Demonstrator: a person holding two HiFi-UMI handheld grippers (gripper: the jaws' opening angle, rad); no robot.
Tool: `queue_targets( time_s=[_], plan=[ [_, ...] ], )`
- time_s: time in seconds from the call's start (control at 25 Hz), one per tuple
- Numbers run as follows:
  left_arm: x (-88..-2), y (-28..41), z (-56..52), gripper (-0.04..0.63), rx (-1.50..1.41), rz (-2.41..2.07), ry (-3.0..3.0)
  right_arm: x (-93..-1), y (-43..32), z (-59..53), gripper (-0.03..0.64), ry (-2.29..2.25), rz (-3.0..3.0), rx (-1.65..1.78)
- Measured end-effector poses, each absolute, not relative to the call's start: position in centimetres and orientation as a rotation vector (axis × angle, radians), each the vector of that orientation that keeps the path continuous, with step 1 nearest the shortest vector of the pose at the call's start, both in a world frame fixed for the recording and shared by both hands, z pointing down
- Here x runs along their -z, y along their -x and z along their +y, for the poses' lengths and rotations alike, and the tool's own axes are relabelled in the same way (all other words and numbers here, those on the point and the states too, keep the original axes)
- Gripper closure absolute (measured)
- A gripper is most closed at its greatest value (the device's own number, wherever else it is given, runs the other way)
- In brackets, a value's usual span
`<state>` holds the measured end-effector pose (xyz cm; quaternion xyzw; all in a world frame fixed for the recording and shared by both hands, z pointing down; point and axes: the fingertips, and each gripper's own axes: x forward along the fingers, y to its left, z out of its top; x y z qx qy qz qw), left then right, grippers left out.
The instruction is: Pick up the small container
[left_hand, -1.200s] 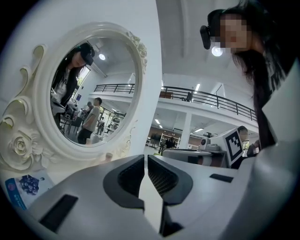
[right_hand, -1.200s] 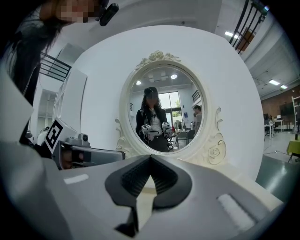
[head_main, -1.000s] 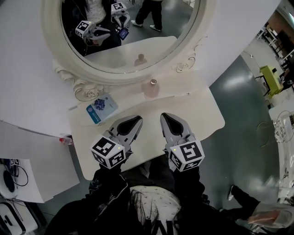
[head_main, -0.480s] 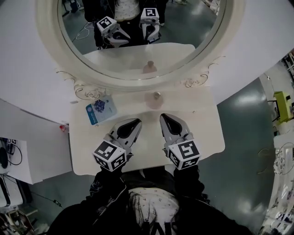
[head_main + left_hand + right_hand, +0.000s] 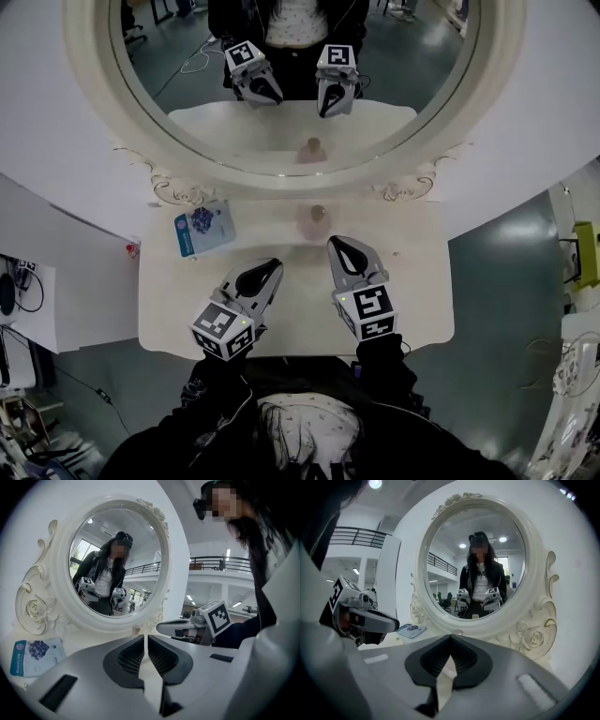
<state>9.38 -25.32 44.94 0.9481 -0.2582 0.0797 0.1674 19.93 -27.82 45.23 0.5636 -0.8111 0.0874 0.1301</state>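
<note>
The small container [image 5: 315, 222] stands mid-frame on the counter [image 5: 412, 281], untouched. It is just above the left hand-held gripper [image 5: 268, 272] and right hand-held gripper [image 5: 341, 248], both pressed together, empty.

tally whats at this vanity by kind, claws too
small container: 1
blue packet: 1
mirror: 1
claws, the left claw and the right claw, both shut and empty: 2
total: 5
</note>
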Motion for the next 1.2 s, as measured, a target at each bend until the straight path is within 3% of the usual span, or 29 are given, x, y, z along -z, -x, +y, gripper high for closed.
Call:
queue_targets(
  time_s=[0.12,0.2,0.28,0.44,1.2],
  plan=[
    [-45.9,-9.5,-25.3,0.592,-0.254,-0.763,-2.680,-46.0,-20.9,-29.1,0.618,-1.626,-2.352,-0.251],
    [-46.2,-9.5,-25.2,0.592,-0.264,-0.775,-2.667,-46.7,-21.2,-29.9,0.529,-1.601,-2.355,-0.258],
    [-46.5,-9.4,-25.1,0.592,-0.277,-0.784,-2.657,-47.2,-21.1,-30.6,0.524,-1.564,-2.382,-0.275],
    [-46.9,-9.0,-25.0,0.592,-0.292,-0.813,-2.636,-48.3,-20.4,-31.8,0.440,-1.483,-2.433,-0.335],
    [-48.1,-6.2,-23.6,0.592,-0.305,-0.887,-2.558,-50.8,-18.4,-35.4,0.411,-1.396,-2.389,-0.286]
  ],
)
